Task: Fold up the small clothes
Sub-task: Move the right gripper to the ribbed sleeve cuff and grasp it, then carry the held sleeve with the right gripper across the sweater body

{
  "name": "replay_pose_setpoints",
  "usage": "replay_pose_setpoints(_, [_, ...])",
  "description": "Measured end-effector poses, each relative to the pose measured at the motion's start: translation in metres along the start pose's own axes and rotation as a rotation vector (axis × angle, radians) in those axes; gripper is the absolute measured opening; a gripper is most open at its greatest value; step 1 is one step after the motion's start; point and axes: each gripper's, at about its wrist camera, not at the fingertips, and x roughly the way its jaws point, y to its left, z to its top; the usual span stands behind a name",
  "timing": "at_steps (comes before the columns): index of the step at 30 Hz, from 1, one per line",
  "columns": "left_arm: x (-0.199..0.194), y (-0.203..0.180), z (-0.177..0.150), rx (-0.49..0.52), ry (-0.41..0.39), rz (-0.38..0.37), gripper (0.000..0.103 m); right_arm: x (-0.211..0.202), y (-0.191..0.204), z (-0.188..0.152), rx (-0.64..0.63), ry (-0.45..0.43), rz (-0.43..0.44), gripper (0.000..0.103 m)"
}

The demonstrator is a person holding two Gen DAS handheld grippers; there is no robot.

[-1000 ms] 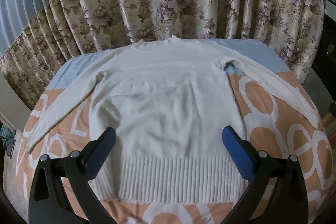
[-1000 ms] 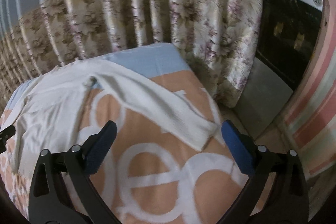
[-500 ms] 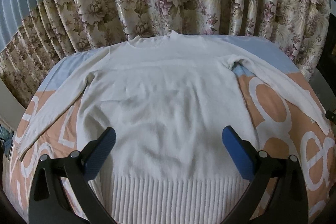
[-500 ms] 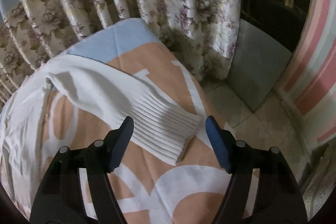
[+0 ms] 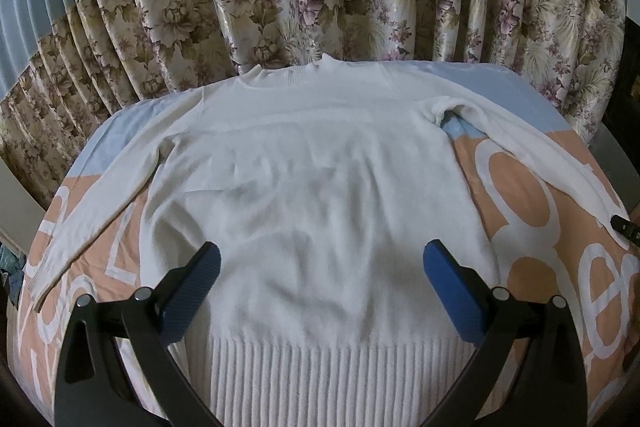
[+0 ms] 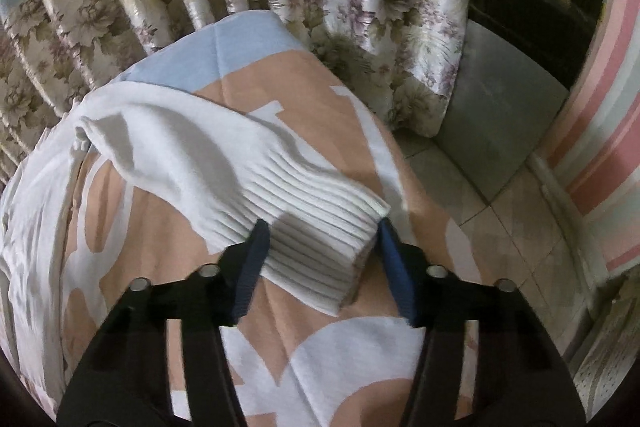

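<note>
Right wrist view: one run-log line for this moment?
right claw: open, straddling sleeve cuff | left claw: open over sweater body | sweater flat on bed

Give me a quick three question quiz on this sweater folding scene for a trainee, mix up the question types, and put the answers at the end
1. True or false: the left tool is shut on the white sweater.
2. The right tool has its fingers either side of: A) the collar, B) the ribbed cuff, C) the hem.
3. Fill in: the sweater lies spread flat on a peach and white ___.

Key: 1 false, it hangs open over the body. 2 B. 3 bedsheet.
</note>
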Motion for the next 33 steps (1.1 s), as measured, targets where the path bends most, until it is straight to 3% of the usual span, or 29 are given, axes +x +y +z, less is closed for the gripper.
replay_pose_setpoints(5, [0.002,0.002,0.001,0.006,-0.007,0.008,0.102,0.0,0.01,0.006,-0.026,-0.006,-0.008,0.024])
replay_pose_setpoints(8, [0.003,0.007,0.003,0.006,-0.013,0.019,0.102,-0.005,0.015,0.009,-0.031,-0.023,-0.008,0.019])
replay_pose_setpoints(23, [0.018,0.035,0.025,0.023,-0.051,0.049,0.102,-0.029,0.062,0.029,-0.13,-0.063,-0.02,0.016])
replay_pose_setpoints(33, [0.042,0.079,0.051,0.027,-0.045,0.064,0.101,-0.022,0.139,0.052,-0.172,-0.067,0.078,0.016])
